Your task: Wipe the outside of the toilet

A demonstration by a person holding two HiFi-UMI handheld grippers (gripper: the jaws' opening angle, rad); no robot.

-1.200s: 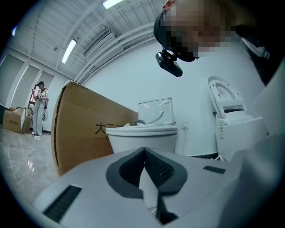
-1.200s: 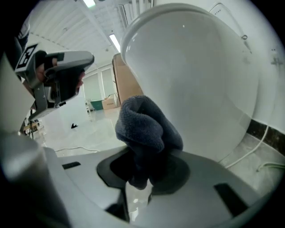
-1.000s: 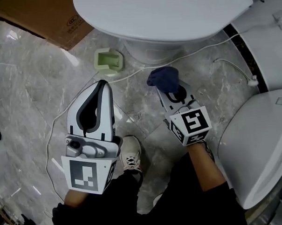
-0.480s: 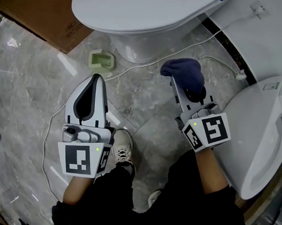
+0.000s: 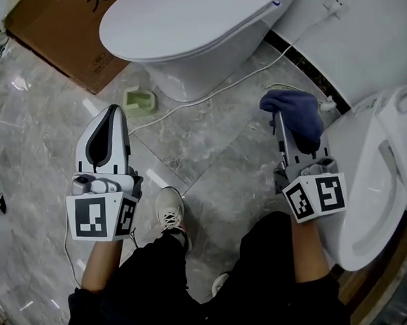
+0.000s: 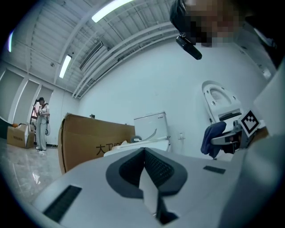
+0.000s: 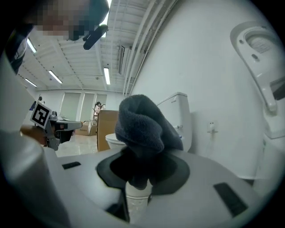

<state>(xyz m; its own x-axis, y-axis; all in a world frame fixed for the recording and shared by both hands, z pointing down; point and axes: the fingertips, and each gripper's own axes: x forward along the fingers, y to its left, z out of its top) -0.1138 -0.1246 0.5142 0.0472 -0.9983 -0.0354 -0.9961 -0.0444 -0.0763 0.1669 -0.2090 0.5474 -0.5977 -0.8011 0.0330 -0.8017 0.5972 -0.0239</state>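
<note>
The right gripper (image 5: 282, 123) pinches a dark blue cloth (image 5: 297, 109) at centre right, apart from the lidded toilet (image 5: 184, 24) at top; the left gripper (image 5: 110, 115) is closed, empty.

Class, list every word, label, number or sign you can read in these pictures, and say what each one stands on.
"大卫" on the cardboard box, left gripper view; more follows, cut off.
An oval stamp on the box's side, head view: too small to read.
A label on the toilet tank: too small to read.
</note>
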